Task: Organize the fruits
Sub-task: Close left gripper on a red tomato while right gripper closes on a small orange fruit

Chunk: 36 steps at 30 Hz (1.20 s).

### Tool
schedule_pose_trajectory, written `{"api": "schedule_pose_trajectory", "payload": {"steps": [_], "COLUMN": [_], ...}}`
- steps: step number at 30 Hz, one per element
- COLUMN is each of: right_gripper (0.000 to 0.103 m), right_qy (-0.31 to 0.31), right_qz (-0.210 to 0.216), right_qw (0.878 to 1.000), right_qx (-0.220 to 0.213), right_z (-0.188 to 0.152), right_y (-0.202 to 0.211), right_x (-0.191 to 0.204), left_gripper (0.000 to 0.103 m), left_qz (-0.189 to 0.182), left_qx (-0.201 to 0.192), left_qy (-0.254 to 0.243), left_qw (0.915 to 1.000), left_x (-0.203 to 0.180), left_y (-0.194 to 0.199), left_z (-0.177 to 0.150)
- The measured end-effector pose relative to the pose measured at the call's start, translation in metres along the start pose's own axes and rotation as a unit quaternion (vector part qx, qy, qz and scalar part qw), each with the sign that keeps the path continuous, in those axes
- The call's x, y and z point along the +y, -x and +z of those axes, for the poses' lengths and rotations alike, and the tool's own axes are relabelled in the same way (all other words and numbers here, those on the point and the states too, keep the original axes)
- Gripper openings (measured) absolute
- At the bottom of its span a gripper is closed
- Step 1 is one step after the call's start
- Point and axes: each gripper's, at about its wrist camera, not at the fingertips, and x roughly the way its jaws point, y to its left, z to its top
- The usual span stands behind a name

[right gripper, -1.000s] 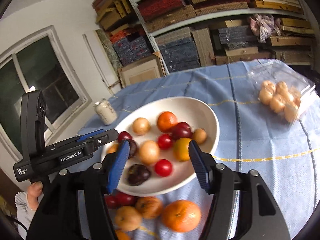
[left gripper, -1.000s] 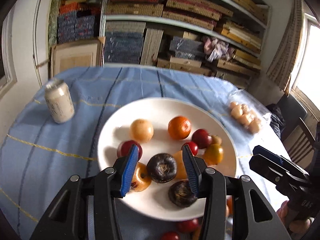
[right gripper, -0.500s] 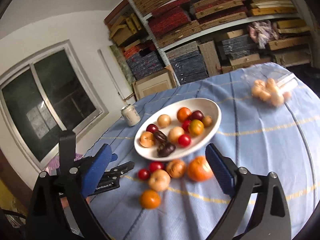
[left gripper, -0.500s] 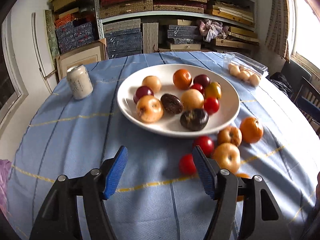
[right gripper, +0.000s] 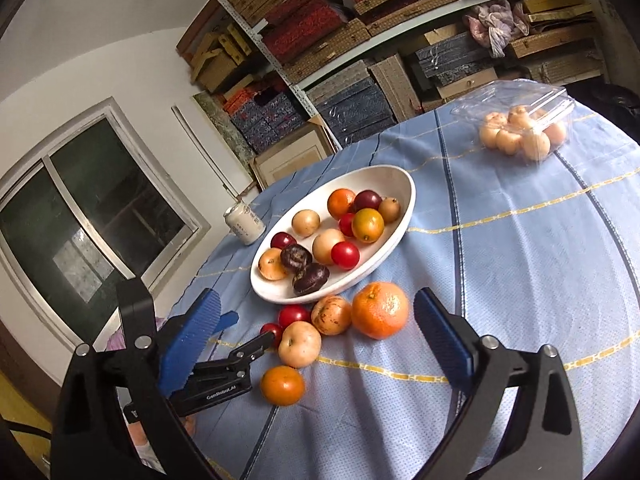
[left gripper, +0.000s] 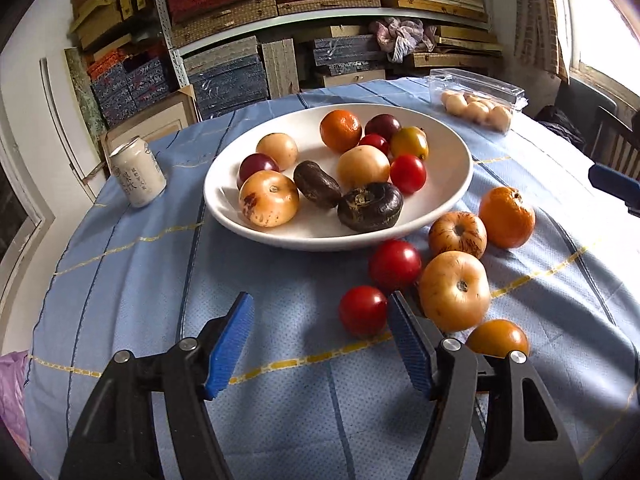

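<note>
Both hand-held grippers have pulled back from the white plate [left gripper: 452,196] since a second ago, when the left one hung right over its fruit. The left hand-held gripper [left gripper: 320,344] now hovers low over the blue-clothed desk [left gripper: 132,304], its jaws just opened wider, released and empty, with a small red tomato [left gripper: 363,311] lying just ahead at about 1 o'clock from its tips. The right hand-held gripper [right gripper: 316,344] has also just spread its jaws; it is released and holds nothing, and the large orange [right gripper: 380,310] sits on the cloth between and beyond its pads.

My reading is that a deposit is finished and the next pick is being lined up among the loose fruit.

On the plate I count eleven: two dark wrinkled fruits, three pale yellow ones, one orange, two dark red plums, two red tomatoes and one yellow-orange fruit. A twelfth small tan one shows only from the right wrist.

Off the plate, at its 5 o'clock, six wait: two red tomatoes, two pale apples, one large orange, one small orange [right gripper: 282,385].

Also on the desk stand one can [left gripper: 138,176] at the plate's 9 o'clock and one clear box [right gripper: 524,120] of pale fruit at its 2 o'clock.
</note>
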Motion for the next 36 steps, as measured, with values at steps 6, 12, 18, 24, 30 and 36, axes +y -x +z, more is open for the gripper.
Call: {"api": "schedule_pose_trajectory", "payload": {"steps": [6,12,18,24,30,36], "right_gripper": [0.096,0.096,0.097,0.097,0.097,0.097], "right_qy": [-0.004,-0.007,-0.007,-0.006,-0.004,-0.002], "right_qz": [-0.006,-0.007,-0.008,-0.008,-0.007,-0.008], "right_qw": [1.0,1.0,1.0,1.0,1.0,1.0], "right_qx": [0.007,0.012,0.012,0.02,0.022,0.025], "right_z": [-0.001,-0.003,-0.004,-0.005,-0.006,-0.007], "right_y": [-0.007,-0.01,-0.01,-0.013,-0.013,-0.015], "right_x": [-0.001,-0.003,-0.003,-0.003,-0.002,-0.001], "left_gripper": [0.077,0.07,0.06,0.048,0.03,0.026], "left_qz": [-0.01,-0.036,-0.041,-0.052,-0.073,-0.08], "left_qx": [0.031,0.035,0.023,0.025,0.03,0.027], "left_qy": [0.012,0.049,0.038,0.029,0.009,0.01], "left_qw": [0.9994,0.9975,0.9982,0.9979,0.9968,0.9964], "left_x": [0.005,0.02,0.016,0.01,-0.002,-0.005], "left_y": [-0.014,-0.016,-0.009,-0.009,-0.009,-0.009], "left_z": [0.002,0.0,-0.001,0.0,-0.002,-0.001]}}
